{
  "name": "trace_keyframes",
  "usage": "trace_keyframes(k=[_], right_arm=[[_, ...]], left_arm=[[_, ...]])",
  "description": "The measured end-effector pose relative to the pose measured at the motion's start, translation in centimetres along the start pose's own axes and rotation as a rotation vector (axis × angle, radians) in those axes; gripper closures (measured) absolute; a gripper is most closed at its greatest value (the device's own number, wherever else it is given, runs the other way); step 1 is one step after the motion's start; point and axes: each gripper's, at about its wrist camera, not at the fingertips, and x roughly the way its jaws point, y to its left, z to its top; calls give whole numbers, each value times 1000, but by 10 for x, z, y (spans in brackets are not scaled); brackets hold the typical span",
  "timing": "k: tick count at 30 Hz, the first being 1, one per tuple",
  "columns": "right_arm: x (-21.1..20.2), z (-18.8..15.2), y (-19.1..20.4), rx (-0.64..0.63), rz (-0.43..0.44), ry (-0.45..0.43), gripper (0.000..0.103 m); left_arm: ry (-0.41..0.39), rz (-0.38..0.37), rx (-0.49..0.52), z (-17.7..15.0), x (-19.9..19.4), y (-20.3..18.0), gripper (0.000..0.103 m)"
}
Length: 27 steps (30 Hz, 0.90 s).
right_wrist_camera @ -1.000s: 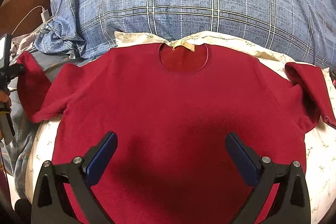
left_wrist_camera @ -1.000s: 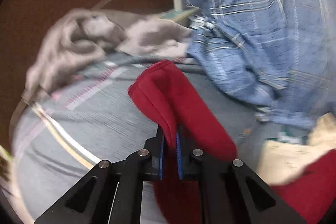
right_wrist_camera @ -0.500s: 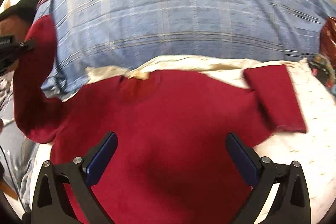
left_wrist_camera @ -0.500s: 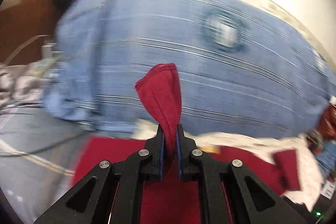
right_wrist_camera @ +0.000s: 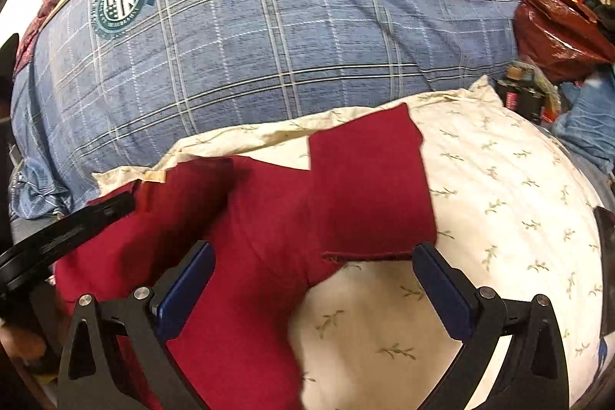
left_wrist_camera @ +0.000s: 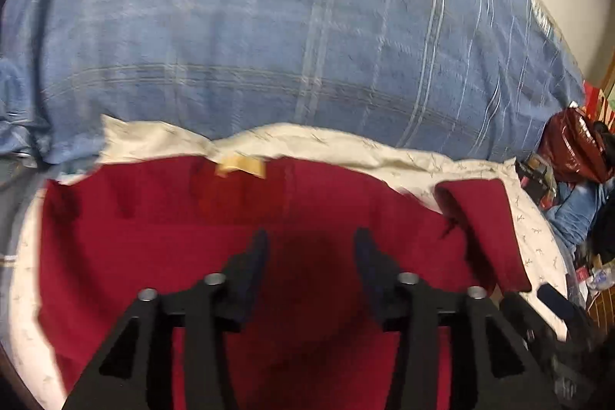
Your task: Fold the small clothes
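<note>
Two grippers, both holding nothing; left gripper point(left_wrist_camera: 309, 248) part-open over the middle of the red sweater point(left_wrist_camera: 161, 248), right gripper point(right_wrist_camera: 313, 275) spread wide at the sweater's right side. Sweater lies flat on a floral pillow point(right_wrist_camera: 499, 179), collar tag point(left_wrist_camera: 240, 166) toward the blue plaid duvet point(right_wrist_camera: 288, 25). Key relation: the unfolded right sleeve point(right_wrist_camera: 369, 187) sits just ahead of the right gripper, cuff edge between its fingers, long axis running away from it toward the duvet; right gripper is nearer, so it likely takes this fold. Right view shows the cuff hem sharply; left view is blurred but shows the left side already laid over the body.
</note>
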Motion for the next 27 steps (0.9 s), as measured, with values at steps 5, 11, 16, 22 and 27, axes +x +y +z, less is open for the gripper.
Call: trace_keyframes(k=[5, 11, 16, 22, 27], right_arm=[[11, 10, 23, -79, 63, 9, 0], [56, 25, 58, -196, -12, 20, 4], [109, 26, 69, -218, 21, 149, 71], [78, 31, 70, -178, 72, 46, 98], [104, 19, 63, -168, -4, 122, 98]], left_arm=[[-93, 263, 52, -17, -58, 58, 35], [-8, 487, -74, -42, -39, 142, 35], [46, 469, -210, -41, -3, 186, 33], [29, 474, -210, -49, 3, 193, 32], [9, 495, -195, -63, -20, 180, 32]])
